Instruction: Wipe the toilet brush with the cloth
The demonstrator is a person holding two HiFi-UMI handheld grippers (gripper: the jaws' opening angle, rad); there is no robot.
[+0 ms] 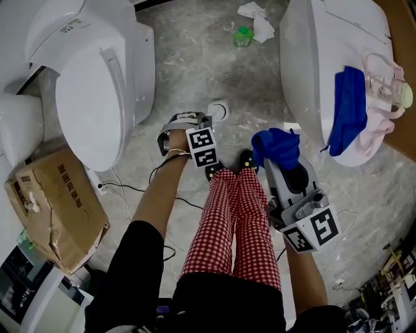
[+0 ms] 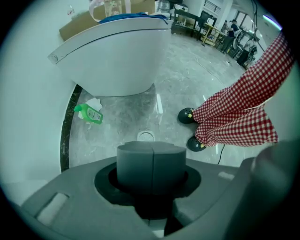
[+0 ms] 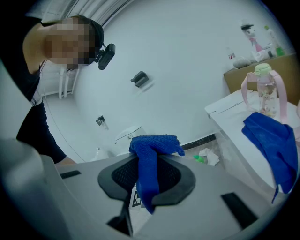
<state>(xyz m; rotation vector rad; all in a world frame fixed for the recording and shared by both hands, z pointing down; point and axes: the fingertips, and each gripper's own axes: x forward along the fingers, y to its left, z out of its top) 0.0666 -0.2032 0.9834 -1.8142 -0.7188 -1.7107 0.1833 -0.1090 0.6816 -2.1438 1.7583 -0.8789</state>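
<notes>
1. While I stand with my fingers held over the floor, a left toilet (image 1: 97,78) lies well outward of my left fingers. A right toilet (image 1: 305,71) stands near my right fingers, ahead of them and to their outer side.
2. Well outward of my left fingers and behind them sits a cardboard box (image 1: 55,208).
3. My left arm (image 1: 159,195) reaches down almost straight, and the left gripper (image 2: 151,190) points straight at the floor.
4. My right forearm (image 1: 305,279) is bent forward at my side, and the right gripper (image 3: 146,180) points nearly level, dipping slightly.
5. Ahead of my right fingers and clear of them, a second blue cloth (image 1: 348,107) drapes over the right toilet, with a pink bottle (image 1: 383,84) touching it.
6. My right fingers are clamped on the blue cloth (image 3: 154,143). It bunches over their tips and a tail hangs down between them.
7. My left fingers are closed round the toilet brush (image 2: 152,161). I see only a thick grey cylinder with a centre seam rising between them, and the rest is hidden.
8. Well beyond both sets of fingers, a green bottle (image 1: 243,36) lies on the floor beside a crumpled tissue (image 1: 257,19).
9. Just past my left fingertips is a floor drain (image 2: 146,136).
</notes>
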